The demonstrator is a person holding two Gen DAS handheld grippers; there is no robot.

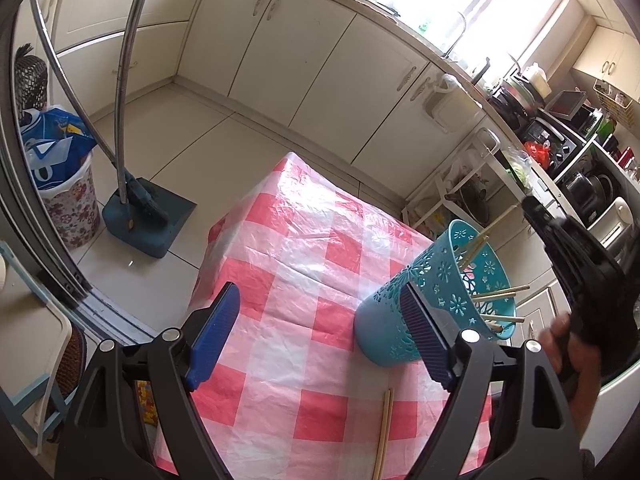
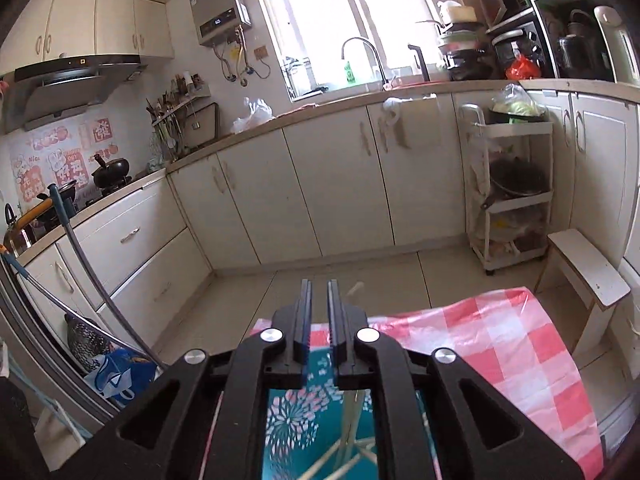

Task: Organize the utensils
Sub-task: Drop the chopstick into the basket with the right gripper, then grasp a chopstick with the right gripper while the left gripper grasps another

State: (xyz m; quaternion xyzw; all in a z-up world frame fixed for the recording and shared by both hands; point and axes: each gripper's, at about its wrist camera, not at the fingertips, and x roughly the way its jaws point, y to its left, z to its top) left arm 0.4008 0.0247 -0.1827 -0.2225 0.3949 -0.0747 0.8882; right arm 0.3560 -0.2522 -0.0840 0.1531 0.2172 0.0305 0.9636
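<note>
A teal perforated utensil holder (image 1: 436, 300) stands on the red-and-white checked tablecloth (image 1: 312, 280), with several wooden chopsticks (image 1: 500, 294) in it. A pair of chopsticks (image 1: 383, 432) lies on the cloth near the front edge. My left gripper (image 1: 324, 336) is open and empty, with the right finger (image 1: 424, 336) in front of the holder. My right gripper (image 2: 319, 304) is nearly shut above the holder (image 2: 304, 412); a chopstick tip (image 2: 354, 289) shows beyond its right finger, and chopsticks (image 2: 348, 432) run down into the holder below. In the left wrist view it (image 1: 532, 208) holds a chopstick over the holder.
White cabinets (image 2: 340, 184) line the far wall. A broom and dustpan (image 1: 140, 212) and a flowered bin (image 1: 68, 204) stand on the floor left of the table. A white cart (image 2: 512, 192) and stool (image 2: 584, 268) stand to the right.
</note>
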